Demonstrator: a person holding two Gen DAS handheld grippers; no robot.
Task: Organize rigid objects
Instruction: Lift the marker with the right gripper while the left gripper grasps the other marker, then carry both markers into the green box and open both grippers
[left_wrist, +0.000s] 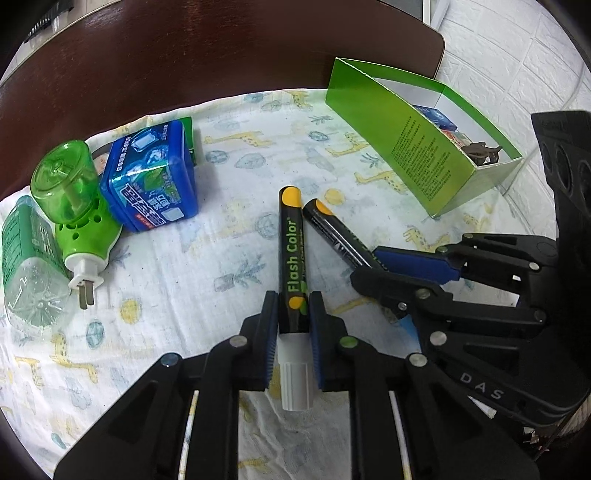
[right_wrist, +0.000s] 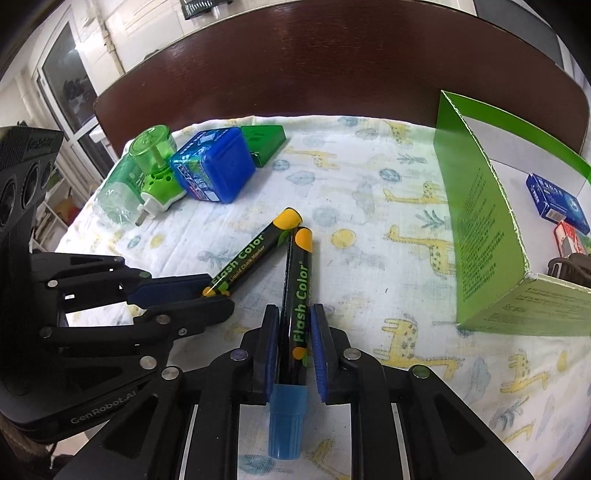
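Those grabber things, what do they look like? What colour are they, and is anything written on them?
Both are black plastic with angular linked bars joined by round silver rivets, and blue pads line the jaws. The left gripper has "GenRobot.AI" in pale letters on its body, seen from the right wrist view. The right gripper shows the letters "DAS" in the left wrist view. No cables, sleeves or hands are visible.

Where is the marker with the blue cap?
The blue-capped marker is clamped in the right gripper, low in the right wrist view, lying on the giraffe cloth with its tip touching the white-capped marker.
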